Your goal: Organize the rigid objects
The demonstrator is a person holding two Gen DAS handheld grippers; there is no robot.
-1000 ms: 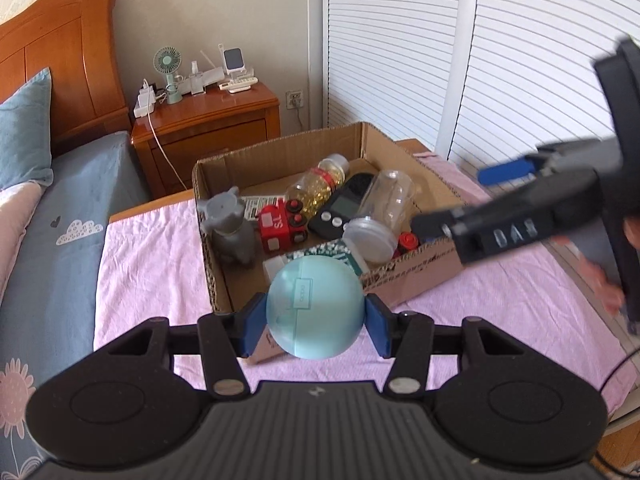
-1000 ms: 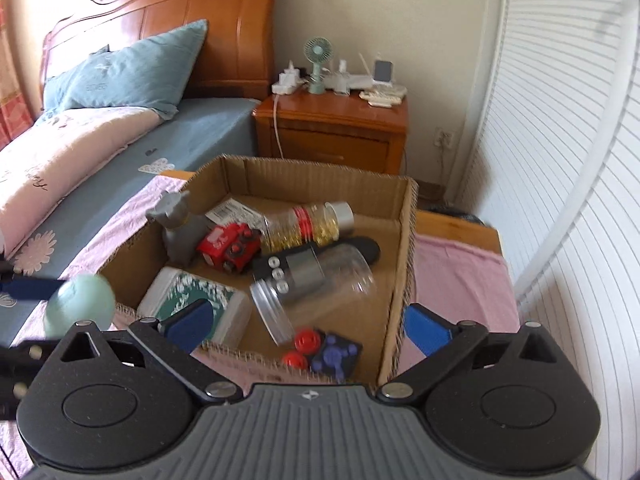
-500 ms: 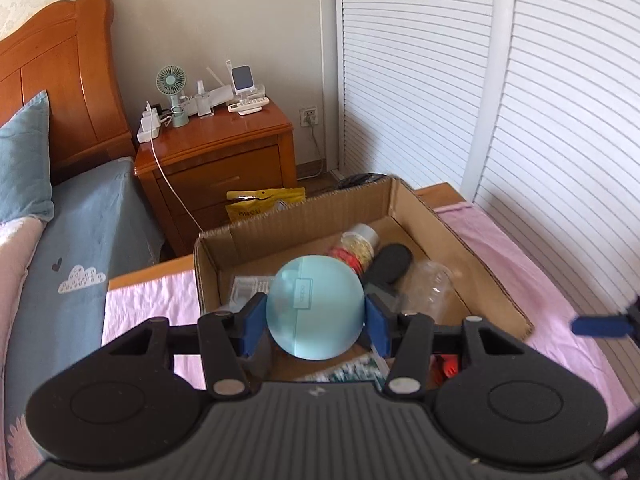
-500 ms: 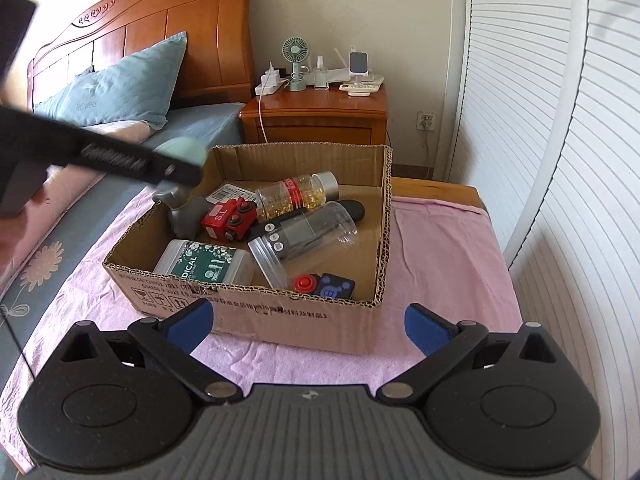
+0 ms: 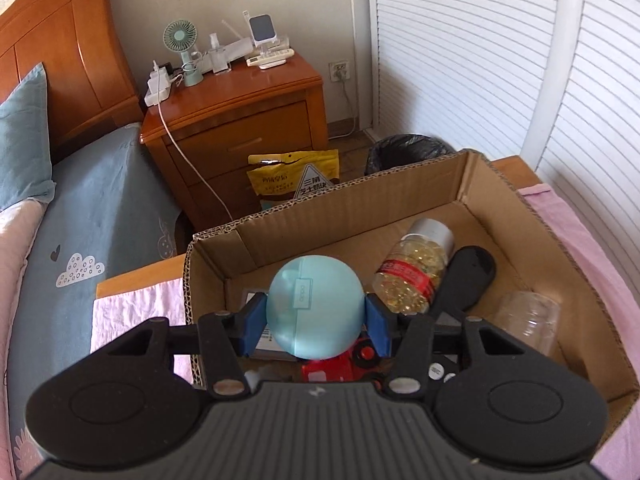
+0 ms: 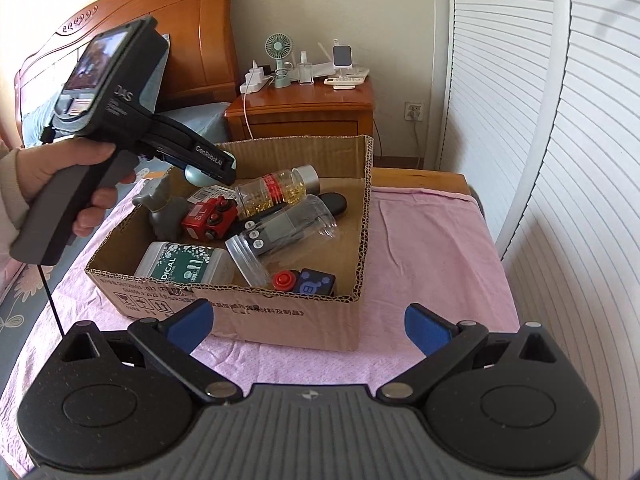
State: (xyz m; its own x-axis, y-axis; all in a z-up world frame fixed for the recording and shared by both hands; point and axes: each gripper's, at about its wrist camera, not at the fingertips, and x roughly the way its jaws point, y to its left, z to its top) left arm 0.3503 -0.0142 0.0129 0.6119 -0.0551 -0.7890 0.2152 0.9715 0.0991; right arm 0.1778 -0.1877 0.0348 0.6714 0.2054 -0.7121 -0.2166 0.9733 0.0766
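While my left gripper pinches the pale blue ball between its blue pads above the cardboard box's rear left corner, over the red toy truck, I judge it best to lower the ball into bare floor there before releasing. My right gripper hangs spread wide and empty before the box's front edge.

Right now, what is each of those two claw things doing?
Left gripper: closed on the pale blue ball, above the cardboard box.
Right gripper: open, holding nothing.
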